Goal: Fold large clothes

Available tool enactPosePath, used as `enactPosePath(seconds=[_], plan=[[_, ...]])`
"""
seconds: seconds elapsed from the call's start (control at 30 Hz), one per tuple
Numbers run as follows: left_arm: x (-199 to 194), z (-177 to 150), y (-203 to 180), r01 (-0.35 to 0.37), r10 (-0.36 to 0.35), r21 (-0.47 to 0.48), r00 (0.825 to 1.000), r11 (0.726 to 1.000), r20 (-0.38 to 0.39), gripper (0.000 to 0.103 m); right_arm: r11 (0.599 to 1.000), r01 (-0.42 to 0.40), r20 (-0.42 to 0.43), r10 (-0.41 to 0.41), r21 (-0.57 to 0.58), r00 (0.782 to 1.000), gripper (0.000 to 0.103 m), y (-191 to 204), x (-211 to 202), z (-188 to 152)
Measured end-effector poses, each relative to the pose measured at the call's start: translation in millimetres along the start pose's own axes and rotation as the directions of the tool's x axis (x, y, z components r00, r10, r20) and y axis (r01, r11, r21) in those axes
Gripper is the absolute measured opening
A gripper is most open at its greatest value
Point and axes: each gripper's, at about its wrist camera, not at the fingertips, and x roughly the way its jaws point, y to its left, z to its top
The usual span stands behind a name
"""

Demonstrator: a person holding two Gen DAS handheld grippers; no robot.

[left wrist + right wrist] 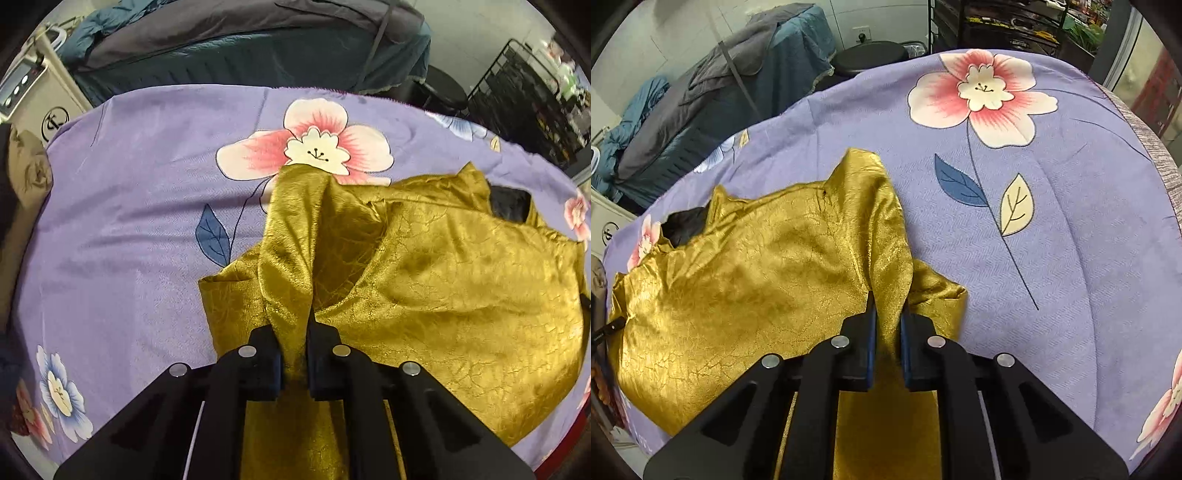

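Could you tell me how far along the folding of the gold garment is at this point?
Early stage. Done: the gold garment lies on the purple floral sheet, rumpled rather than flat. In hand: the left gripper and the right gripper are each shut on a raised ridge of its fabric. Left: no crisp fold shows yet, so smoothing and all the folds appear to remain.

Gold garment (443, 277) running under the left tongs (295, 332) and out past the bottom edge, its pinched fold hidden between them, dark patch (509, 206) behind its far edge unidentifiable, floral sheet (1071, 258) cropped at the rim
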Motion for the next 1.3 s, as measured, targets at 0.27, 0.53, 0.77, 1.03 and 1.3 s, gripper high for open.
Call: enactPosePath(seconds=[0.27, 0.53, 0.77, 1.03, 1.3], plan=[[-13.6, 2.2, -0.8, -0.100, 0.100, 0.002, 0.994, 0.995, 0.050, 0.065, 0.999, 0.029, 0.011, -0.029, 0.020, 1.000, 0.036, -7.1, -1.4, 2.1], [-62.2, -10.6, 11.6, -0.076, 0.086, -0.072, 0.987, 0.994, 0.134, 0.079, 0.999, 0.039, 0.076, -0.039, 0.004, 0.996, 0.054, 3.0, -39.8, 1.3], [-100.3, -58.1, -17.6, -0.061, 0.070, -0.058, 0.984, 0.996, 0.161, 0.093, 0.994, 0.073, 0.091, -0.066, -0.078, 0.994, 0.066, 38.3, -79.0, -31.1], [-101.9, -127.7, -76.6, -0.030, 0.027, 0.067, 0.999, 0.997, 0.043, 0.094, 0.978, 0.008, -0.016, -0.012, -0.207, 1.000, 0.070, 82.9, -96.9, -115.6], [-106.7, -160.8, -101.7, -0.026, 0.026, 0.088, 1.000, 0.996, 0.002, 0.094, 0.973, -0.007, -0.074, -0.010, -0.231, 0.997, 0.070, 100.8, -107.7, -161.7]])
